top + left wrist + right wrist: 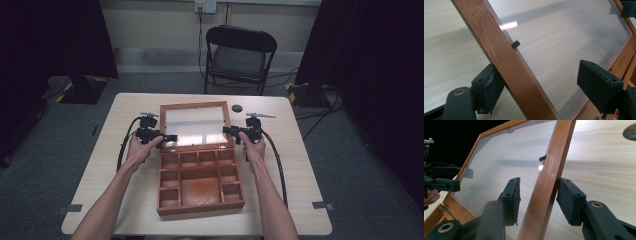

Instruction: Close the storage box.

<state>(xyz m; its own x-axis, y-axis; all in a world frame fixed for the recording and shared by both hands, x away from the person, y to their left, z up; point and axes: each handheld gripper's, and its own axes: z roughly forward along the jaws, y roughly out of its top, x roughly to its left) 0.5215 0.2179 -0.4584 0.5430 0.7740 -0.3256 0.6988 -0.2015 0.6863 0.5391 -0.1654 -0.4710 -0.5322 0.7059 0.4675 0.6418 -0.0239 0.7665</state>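
Your forearms reach forward on either side of the wooden box (200, 186) at the table's (300, 200) middle, the right gripper (537, 201) apparently clamped on the raised lid's (195, 125) right frame, the left gripper (544, 87) spread, straddling its left frame, one jaw touching.

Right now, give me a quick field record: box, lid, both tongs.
box: wooden, open, compartments look empty
lid: glazed, wood frame, raised, tilted back
left tongs: straddling the lid's side rail, one pad at the wood, other off the pane
right tongs: around the opposite rail; whether the pads press is unclear
table: light wood
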